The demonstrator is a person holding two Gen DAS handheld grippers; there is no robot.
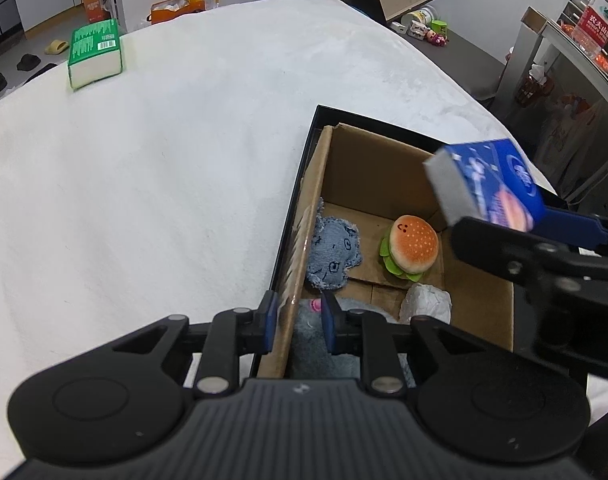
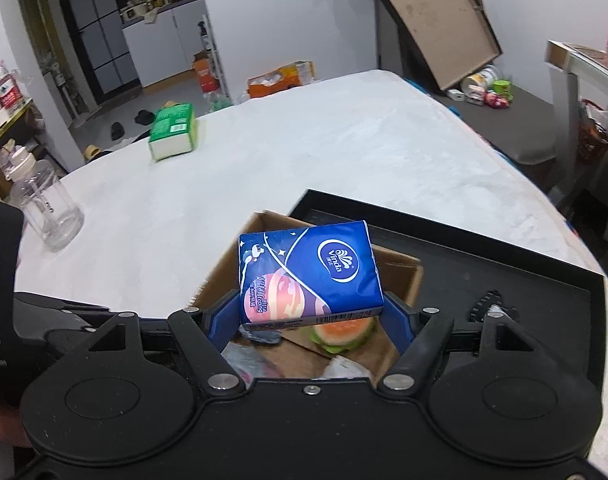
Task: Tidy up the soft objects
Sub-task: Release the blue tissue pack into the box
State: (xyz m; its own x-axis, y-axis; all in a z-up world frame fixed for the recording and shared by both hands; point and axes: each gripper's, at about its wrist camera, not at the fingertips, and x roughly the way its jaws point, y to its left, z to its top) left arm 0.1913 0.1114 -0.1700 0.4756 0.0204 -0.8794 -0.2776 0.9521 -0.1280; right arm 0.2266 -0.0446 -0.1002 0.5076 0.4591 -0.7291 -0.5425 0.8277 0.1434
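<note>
A cardboard box (image 1: 384, 168) stands in a black tray (image 1: 300, 184) on the white table. Inside it lie a burger plush (image 1: 410, 248), a denim plush (image 1: 334, 254), a grey fluffy item (image 1: 308, 340) and a white crumpled item (image 1: 426, 304). My left gripper (image 1: 298, 322) is shut on the box's left wall. My right gripper (image 2: 310, 320) is shut on a blue tissue pack (image 2: 308, 274) and holds it above the box; the pack also shows in the left wrist view (image 1: 488, 184). A green tissue pack (image 1: 95, 54) lies at the table's far left, also in the right wrist view (image 2: 173, 131).
A clear plastic bottle (image 2: 48, 208) stands on the table's left side. The black tray's rim (image 2: 464, 236) reaches to the right of the box. Shelves and clutter stand beyond the right table edge (image 1: 576, 60).
</note>
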